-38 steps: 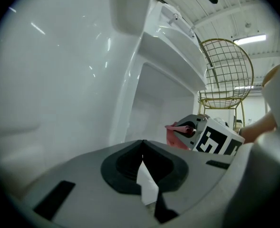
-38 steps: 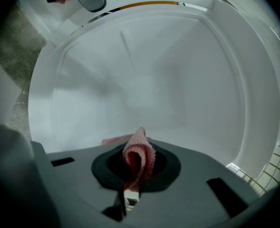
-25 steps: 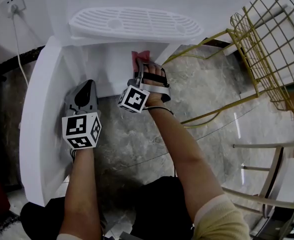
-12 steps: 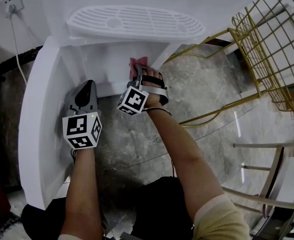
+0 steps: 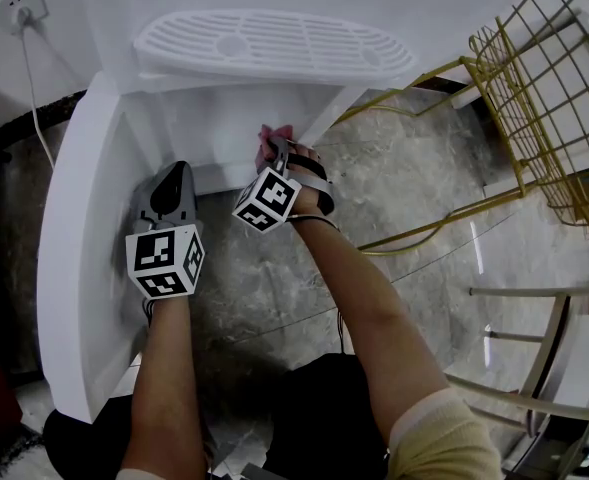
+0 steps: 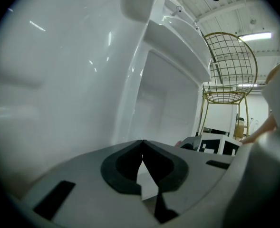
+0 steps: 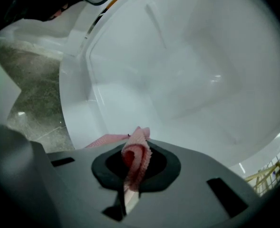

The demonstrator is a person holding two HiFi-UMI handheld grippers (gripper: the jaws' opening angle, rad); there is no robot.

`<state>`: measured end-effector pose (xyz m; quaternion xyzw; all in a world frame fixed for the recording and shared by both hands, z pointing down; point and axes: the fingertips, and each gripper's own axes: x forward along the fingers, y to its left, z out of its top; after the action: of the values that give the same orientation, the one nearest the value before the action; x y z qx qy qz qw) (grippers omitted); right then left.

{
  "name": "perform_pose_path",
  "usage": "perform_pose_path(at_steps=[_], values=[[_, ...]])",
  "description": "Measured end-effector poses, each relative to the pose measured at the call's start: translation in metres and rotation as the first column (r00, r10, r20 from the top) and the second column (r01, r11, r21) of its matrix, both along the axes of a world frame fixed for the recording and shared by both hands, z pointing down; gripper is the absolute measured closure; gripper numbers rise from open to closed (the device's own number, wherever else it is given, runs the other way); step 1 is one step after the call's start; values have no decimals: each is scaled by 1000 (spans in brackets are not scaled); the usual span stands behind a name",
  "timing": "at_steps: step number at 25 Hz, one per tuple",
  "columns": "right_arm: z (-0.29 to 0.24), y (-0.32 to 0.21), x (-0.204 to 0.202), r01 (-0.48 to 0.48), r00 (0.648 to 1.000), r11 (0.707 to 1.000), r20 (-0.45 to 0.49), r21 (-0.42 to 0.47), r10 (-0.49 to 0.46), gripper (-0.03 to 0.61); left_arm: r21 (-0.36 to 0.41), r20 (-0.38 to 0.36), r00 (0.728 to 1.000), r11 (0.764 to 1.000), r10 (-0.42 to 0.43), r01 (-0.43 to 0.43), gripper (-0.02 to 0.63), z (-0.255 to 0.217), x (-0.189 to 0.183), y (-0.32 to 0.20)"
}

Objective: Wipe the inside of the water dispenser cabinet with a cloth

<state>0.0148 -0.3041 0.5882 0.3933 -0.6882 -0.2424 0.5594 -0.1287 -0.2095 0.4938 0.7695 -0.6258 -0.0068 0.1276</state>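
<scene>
We are mid-wipe. Our right gripper (image 7: 135,172) is clamped on the pink cloth (image 7: 137,151), which sits at the cabinet (image 5: 214,118) mouth, at 12 o'clock from that hand. Our left gripper (image 6: 142,163), jaws together and empty, hangs beside the door (image 5: 74,248) at 9 o'clock. Next, we judge, the cloth needs pressing against the inner wall and sweeping across.

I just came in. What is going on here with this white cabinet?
A person holds a gripper in each hand in front of the open water dispenser cabinet. The right gripper is shut on a pink cloth and reaches into the cabinet's lower opening. Whether the cloth touches the white inner wall is not clear. The left gripper is shut with nothing in it, close to the open door.
</scene>
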Motion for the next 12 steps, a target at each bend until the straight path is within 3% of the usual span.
perform_pose_path(at_steps=[12], values=[[3, 10, -6, -18, 969, 984, 238, -177, 61, 552, -5, 6, 1000, 1000, -6, 6, 614, 4, 0, 0]])
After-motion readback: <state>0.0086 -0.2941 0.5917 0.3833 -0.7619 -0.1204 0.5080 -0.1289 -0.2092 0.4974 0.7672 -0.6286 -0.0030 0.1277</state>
